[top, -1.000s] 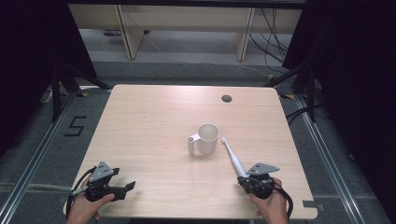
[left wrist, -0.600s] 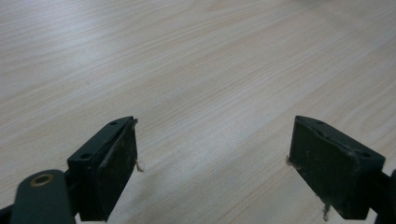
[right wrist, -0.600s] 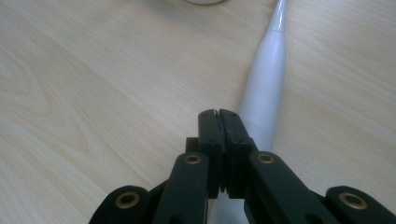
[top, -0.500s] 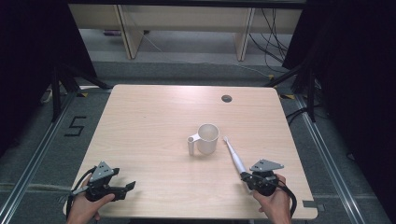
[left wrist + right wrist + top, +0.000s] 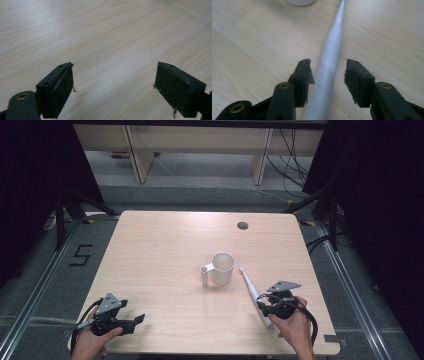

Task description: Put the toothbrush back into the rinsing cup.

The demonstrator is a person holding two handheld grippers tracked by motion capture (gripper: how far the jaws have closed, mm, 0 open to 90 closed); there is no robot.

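So the white electric toothbrush (image 5: 329, 62) is lying flat on the table (image 5: 160, 250), slim smooth plastic, fat at the handle and tapering to a thin neck that points up toward the mug (image 5: 222, 268). In the high view it sits just right of the mug, angled, brush end nearest the cup and not quite touching it as far as I can tell.

The right gripper (image 5: 328, 72) has just been opening its jaws. The toothbrush handle runs between them, with a clear gap on the right side; the left pad is right beside the handle, so it's let go, not squeezing. The pads are matte black rubber, a bit chewed up at the edges.

The mug is plain white, glossy, round, with a chunky handle sticking out on its left.

The left gripper (image 5: 113, 82) sits at the near left corner of the table, jaws spread wide, nothing but bare wood between them. A few frayed threads hang off its pads.

The tabletop is pale wood-grain laminate with rounded corners and a small dark round cable hole (image 5: 242, 225) near the far edge.
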